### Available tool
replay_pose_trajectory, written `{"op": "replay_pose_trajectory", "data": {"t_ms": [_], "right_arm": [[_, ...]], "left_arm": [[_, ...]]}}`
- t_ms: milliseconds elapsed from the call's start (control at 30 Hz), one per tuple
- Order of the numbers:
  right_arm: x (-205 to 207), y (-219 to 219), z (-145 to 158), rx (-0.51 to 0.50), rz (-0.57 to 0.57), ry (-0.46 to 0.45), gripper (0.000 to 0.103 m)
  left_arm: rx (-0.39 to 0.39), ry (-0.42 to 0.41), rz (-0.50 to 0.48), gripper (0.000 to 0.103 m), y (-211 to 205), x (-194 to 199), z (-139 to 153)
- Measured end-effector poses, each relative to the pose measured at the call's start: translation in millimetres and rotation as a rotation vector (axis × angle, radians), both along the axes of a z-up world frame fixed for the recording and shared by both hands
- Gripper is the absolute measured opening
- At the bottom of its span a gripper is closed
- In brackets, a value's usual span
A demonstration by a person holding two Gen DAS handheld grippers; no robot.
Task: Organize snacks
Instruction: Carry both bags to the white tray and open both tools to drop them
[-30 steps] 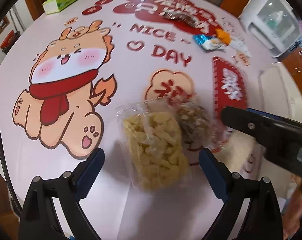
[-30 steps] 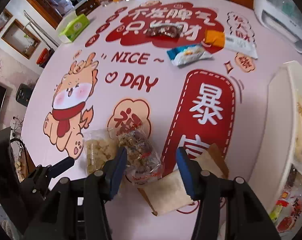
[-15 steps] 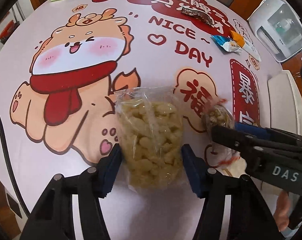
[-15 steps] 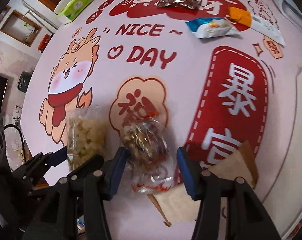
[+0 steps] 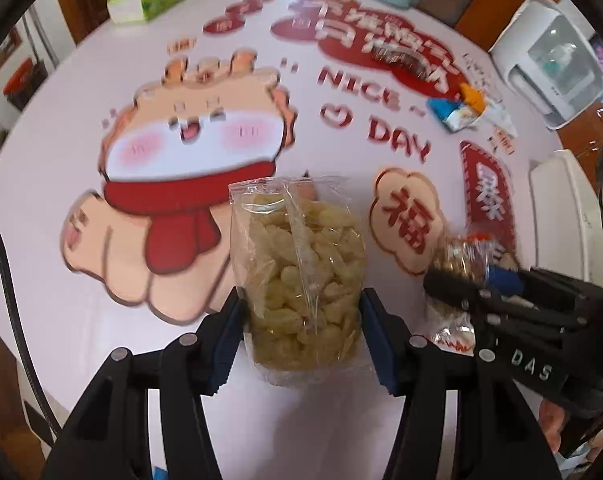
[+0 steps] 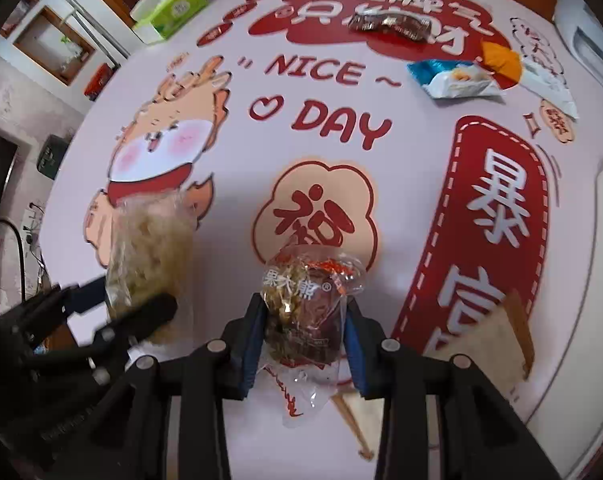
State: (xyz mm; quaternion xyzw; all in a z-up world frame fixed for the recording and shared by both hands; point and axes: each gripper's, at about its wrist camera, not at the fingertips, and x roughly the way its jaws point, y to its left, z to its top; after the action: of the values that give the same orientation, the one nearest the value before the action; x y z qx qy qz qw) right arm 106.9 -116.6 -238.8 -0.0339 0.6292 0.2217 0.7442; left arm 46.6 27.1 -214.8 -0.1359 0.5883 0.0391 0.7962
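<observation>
On the round pink printed tablecloth, our left gripper has just closed onto the clear bag of yellow puffs; our right gripper has clamped the clear nut-mix packet. Pickup done, we judge; next, carry both toward the white tray at three o'clock.

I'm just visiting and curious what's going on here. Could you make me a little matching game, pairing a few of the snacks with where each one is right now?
Things:
1. clear bag of pale yellow puffs
2. clear bag of brown mixed snack
3. blue and white packet
4. dark wrapped snack

Places:
A. on the big red print at the table's far end
B. clamped in the right gripper
C. clamped in the left gripper
D. lying beside an orange packet

Pairs: 1-C, 2-B, 3-D, 4-A
</observation>
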Motion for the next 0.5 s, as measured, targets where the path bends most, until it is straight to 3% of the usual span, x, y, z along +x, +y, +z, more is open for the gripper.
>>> {"op": "replay_pose_trajectory", "data": {"t_ms": [233,500], "right_arm": [[-28.1,-36.5,55.3,0.071,-0.053,-0.087,0.037],[-52.4,-108.4,119.1,0.110,-0.198,-0.228,0.037]], "left_arm": [[0.021,-0.129,-0.096,0.055,-21.1,-3.5,68.2],[0.026,-0.302,-0.313,0.056,-104.7,0.4,144.9]]}}
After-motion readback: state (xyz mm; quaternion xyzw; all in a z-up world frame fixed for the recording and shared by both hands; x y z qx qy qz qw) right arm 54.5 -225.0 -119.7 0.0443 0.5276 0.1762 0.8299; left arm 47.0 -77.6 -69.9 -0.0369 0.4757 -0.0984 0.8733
